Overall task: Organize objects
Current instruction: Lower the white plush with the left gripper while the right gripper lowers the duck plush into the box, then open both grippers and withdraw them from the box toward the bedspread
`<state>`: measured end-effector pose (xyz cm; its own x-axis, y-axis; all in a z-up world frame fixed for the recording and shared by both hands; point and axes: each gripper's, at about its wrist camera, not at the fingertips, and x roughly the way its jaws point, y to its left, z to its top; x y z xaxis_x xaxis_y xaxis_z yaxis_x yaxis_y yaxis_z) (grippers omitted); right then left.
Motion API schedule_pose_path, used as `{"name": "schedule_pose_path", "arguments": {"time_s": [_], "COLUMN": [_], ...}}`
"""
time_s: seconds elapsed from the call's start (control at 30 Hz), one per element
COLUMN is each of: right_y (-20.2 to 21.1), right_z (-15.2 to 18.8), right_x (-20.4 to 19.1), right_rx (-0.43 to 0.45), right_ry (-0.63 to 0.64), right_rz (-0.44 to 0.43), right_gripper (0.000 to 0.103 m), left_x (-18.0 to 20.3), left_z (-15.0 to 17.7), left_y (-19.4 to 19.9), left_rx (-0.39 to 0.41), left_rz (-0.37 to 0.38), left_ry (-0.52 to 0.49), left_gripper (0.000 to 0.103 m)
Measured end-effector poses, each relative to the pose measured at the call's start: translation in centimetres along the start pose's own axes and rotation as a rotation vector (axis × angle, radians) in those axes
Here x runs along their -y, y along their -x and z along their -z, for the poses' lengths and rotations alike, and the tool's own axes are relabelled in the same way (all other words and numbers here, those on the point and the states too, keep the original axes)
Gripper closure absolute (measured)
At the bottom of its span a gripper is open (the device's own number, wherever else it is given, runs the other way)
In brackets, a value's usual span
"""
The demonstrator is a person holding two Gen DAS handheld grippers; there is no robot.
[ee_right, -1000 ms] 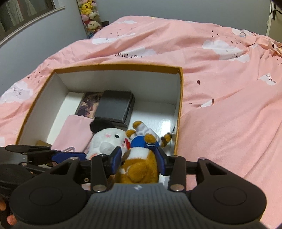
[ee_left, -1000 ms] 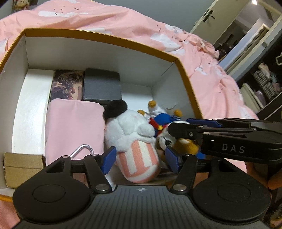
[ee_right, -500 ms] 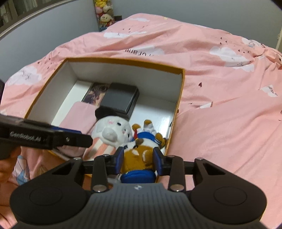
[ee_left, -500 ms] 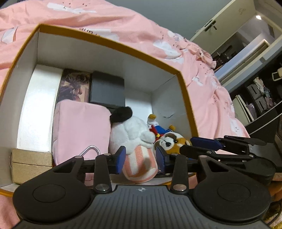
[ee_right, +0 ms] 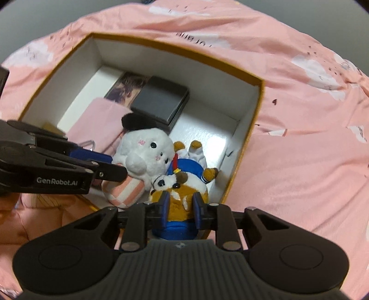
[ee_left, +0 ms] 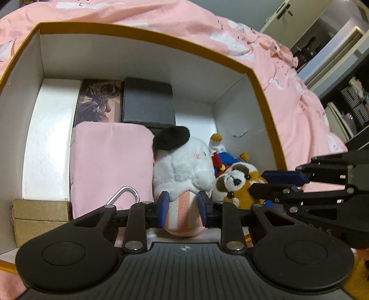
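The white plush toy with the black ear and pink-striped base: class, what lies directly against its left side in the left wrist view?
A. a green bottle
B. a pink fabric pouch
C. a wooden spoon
B: the pink fabric pouch lies against the white plush toy.

Pink bedspread with white cloud print covers the bed under my work. Beyond it I see a pale door and dark shelving holding blurred items.
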<state>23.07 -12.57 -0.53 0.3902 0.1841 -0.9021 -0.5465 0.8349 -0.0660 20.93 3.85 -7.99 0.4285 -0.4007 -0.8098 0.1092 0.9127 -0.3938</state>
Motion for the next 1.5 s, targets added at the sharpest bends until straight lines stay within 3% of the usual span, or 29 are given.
{"name": "schedule_pose_path", "arguments": {"time_s": [0.17,0.3,0.43,0.67,0.9,1.07,1.23,1.4,1.5], "right_y": [-1.3,-1.2,0.8,5.2,8.9,9.1,6.9,4.8,4.2], "right_z": [-0.5,-0.3,0.3,3.3,7.6,11.3,14.9,17.6,18.4], "right_x": [0.1,0.2,0.1,-1.6,-3.0,-3.6,-4.1,-4.4,-4.4], "right_rx": [-0.051,-0.038,0.042,0.222,0.364,0.362,0.269,0.208,0.200], "right_ry": [0.017,0.013,-0.006,-0.021,-0.116,-0.199,-0.266,-0.326,-0.360], "right_rz": [0.019,0.018,0.028,0.049,0.031,0.023,0.059,0.078,0.068], "right_gripper": [0.080,0.080,0.077,0.075,0.063,0.060,0.060,0.059,0.053], "left_x": [0.0,-0.2,0.1,2.4,4.7,5.6,5.9,5.3,4.7], "left_z": [0.2,0.4,0.8,2.7,5.9,8.5,11.3,13.4,14.0], "left_y": [-0.4,0.0,1.3,5.5,9.0,8.5,6.0,3.3,2.2], "left_rx": [-0.012,0.002,0.041,0.184,0.248,0.174,0.010,-0.125,-0.178], "left_rz": [-0.013,-0.011,-0.008,-0.004,0.048,0.092,0.096,0.117,0.125], "left_ry": [-0.011,-0.006,-0.018,-0.085,-0.147,-0.216,-0.281,-0.238,-0.196], "left_gripper": [0.072,0.072,0.072,0.069,0.064,0.058,0.058,0.058,0.056]}}
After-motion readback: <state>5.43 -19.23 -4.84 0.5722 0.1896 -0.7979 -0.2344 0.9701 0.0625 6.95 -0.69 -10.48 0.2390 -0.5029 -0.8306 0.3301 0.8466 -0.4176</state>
